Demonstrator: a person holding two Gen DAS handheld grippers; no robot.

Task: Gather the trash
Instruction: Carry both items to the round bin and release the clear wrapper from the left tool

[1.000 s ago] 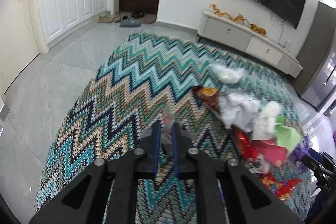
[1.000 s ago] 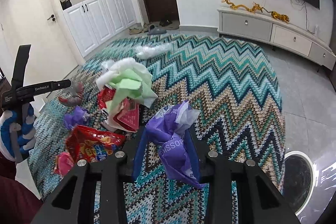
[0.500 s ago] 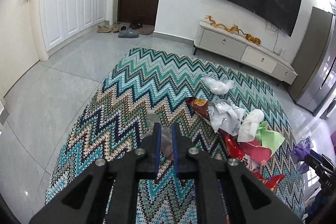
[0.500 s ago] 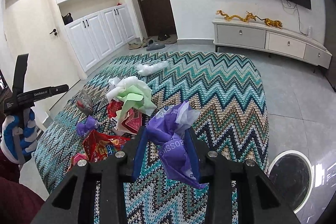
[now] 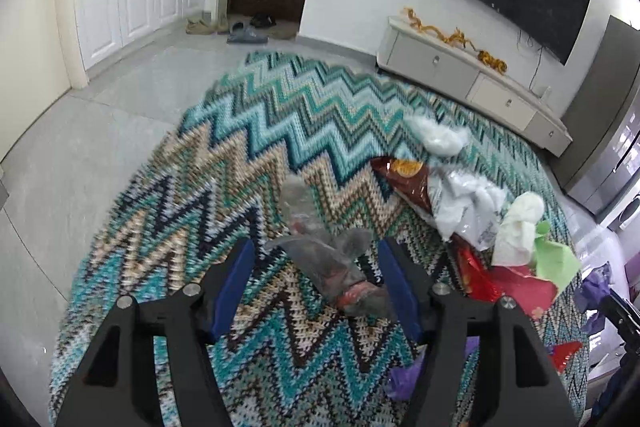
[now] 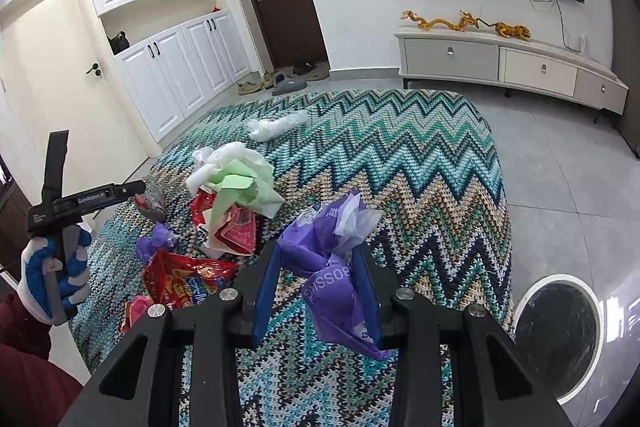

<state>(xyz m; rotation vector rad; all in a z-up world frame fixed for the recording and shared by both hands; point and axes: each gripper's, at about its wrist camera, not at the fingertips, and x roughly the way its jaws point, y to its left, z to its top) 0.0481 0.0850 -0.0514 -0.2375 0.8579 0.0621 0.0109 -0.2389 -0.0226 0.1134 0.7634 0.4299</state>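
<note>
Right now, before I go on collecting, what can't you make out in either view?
- Left wrist: the clear wrapper between the open left hand-held gripper is motion-blurred; whether it touches the rug is unclear.
- Right wrist: the purple bag in the right hand-held gripper hides the rug behind it; its print is only partly legible.
- Right wrist: the round bin is cut by the edge; its contents are too dark to read.

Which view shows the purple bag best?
The right wrist view: the purple bag fills the frame's centre, pinched in the right tongs, its printed lettering visible. The left wrist view catches only purple scraps at its right edge; which is this bag is unclear.
</note>
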